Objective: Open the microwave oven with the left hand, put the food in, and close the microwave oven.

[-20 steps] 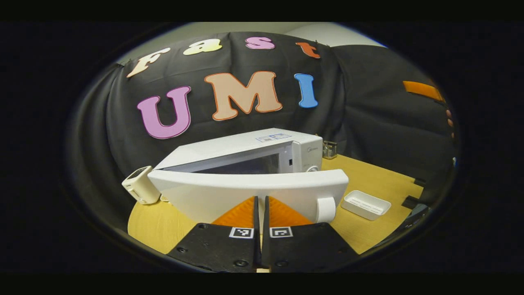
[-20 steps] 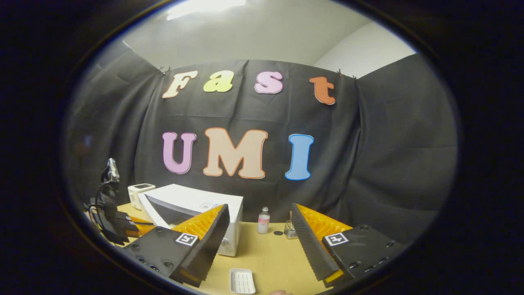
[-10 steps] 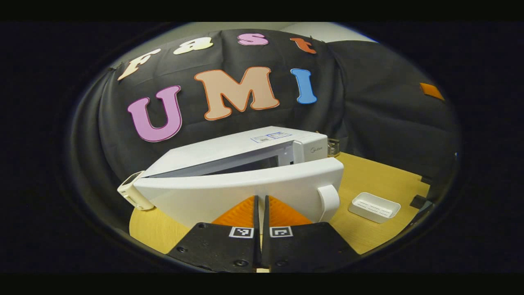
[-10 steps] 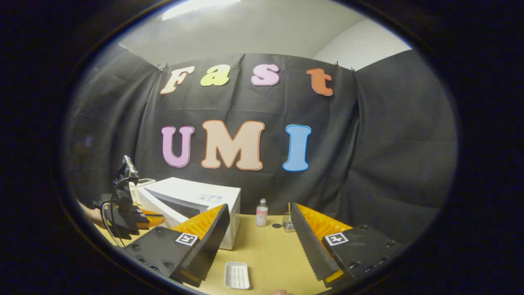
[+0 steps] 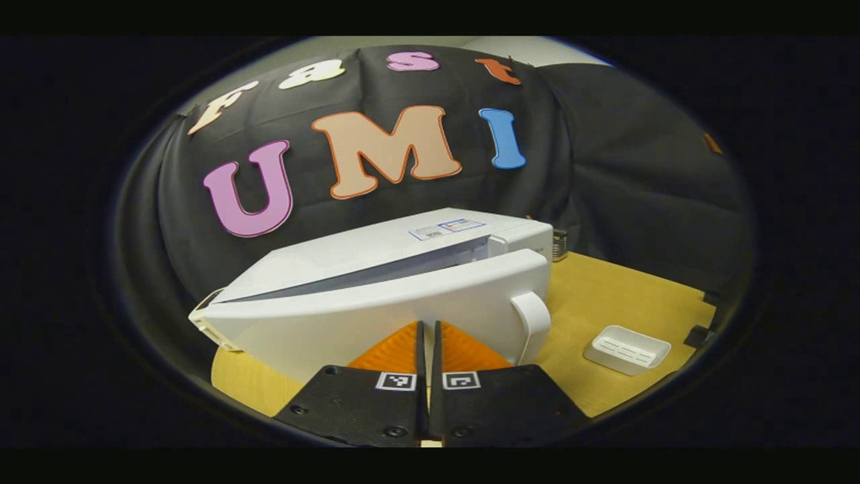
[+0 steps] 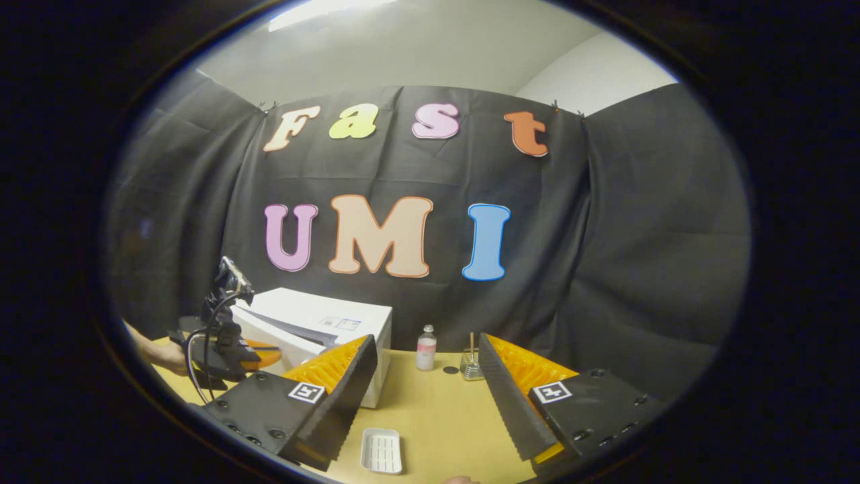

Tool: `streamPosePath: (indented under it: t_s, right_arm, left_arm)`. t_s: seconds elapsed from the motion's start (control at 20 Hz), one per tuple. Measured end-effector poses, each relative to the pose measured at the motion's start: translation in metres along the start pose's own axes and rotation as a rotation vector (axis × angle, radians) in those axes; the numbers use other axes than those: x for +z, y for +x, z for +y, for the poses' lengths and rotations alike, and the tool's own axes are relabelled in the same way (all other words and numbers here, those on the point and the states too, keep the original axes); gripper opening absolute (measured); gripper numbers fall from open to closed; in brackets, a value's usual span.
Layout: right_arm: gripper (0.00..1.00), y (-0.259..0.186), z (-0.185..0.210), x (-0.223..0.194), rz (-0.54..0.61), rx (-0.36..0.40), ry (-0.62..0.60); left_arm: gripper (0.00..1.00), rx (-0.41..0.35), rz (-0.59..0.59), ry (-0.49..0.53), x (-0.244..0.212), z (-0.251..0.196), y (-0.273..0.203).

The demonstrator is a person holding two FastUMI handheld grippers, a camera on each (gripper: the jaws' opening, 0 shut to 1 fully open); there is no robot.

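Two fingers of the left gripper are clenched together, tips against the white microwave oven's nearly closed door. Right gripper hangs released above the wooden table, near a white ribbed tray.

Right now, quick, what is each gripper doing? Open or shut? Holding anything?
Left gripper: fingers shut together, holding nothing, tips against the microwave door.
Right gripper: fingers wide open, empty, above the table.

Both views face the microwave, left nearer.
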State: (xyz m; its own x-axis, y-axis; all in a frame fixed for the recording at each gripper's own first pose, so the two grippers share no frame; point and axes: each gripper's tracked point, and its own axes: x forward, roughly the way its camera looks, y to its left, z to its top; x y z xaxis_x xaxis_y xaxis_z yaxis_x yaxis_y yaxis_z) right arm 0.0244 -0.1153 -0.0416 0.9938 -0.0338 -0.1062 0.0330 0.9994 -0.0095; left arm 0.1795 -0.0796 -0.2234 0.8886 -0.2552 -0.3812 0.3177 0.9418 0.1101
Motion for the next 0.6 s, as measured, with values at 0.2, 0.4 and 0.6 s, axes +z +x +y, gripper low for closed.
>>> streamPosePath:
  t_s: [0.2,0.4,0.6]
  right_arm:
    - [0.96,0.0,-0.004,-0.002,0.007,-0.005,-0.003]
    - [0.96,0.002,-0.011,-0.007,0.017,-0.011,-0.016]
    - [0.96,0.006,-0.022,-0.002,0.002,-0.037,0.004]
  left_arm:
    - [0.0,0.012,0.001,-0.031,0.003,0.003,0.012]
    - [0.0,0.035,0.032,-0.045,0.001,0.007,0.029]
    - [0.0,0.051,0.008,-0.077,0.006,0.007,0.031]
